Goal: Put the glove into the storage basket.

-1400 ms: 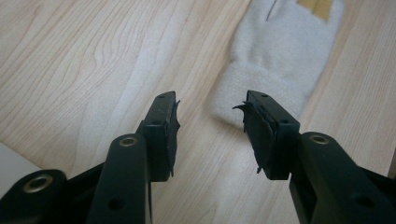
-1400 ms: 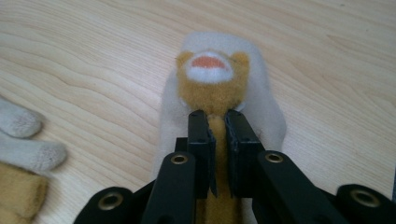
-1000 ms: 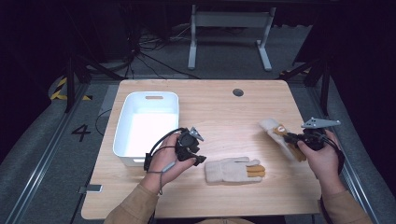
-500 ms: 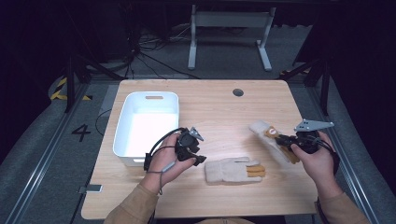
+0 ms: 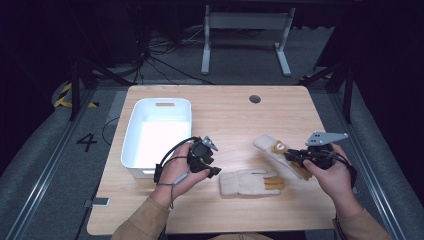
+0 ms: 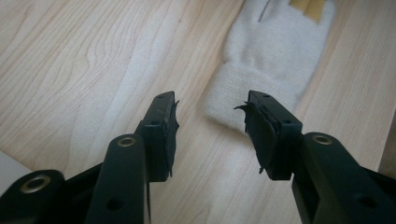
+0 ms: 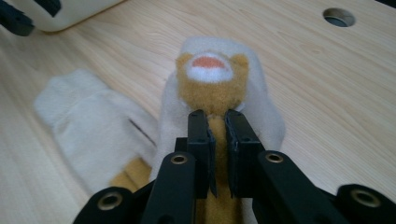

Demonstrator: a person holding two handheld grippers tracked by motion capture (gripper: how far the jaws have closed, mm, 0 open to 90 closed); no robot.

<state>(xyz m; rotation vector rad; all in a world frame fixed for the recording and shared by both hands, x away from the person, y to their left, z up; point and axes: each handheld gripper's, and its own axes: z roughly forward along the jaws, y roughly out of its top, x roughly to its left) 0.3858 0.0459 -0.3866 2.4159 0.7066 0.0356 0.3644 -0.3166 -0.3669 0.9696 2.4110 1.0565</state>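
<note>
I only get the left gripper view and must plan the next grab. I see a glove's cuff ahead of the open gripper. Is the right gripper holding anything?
Observer: Yes. The right gripper is shut on a second glove, one with a bear face on it.
Operator: Where is that one?
Observer: To the right of the flat glove you see, and close to it. I cannot tell if they touch.
Operator: Anywhere to put them?
Observer: A white bin stands on the table's left half, just beyond the left gripper. It looks empty.
</note>
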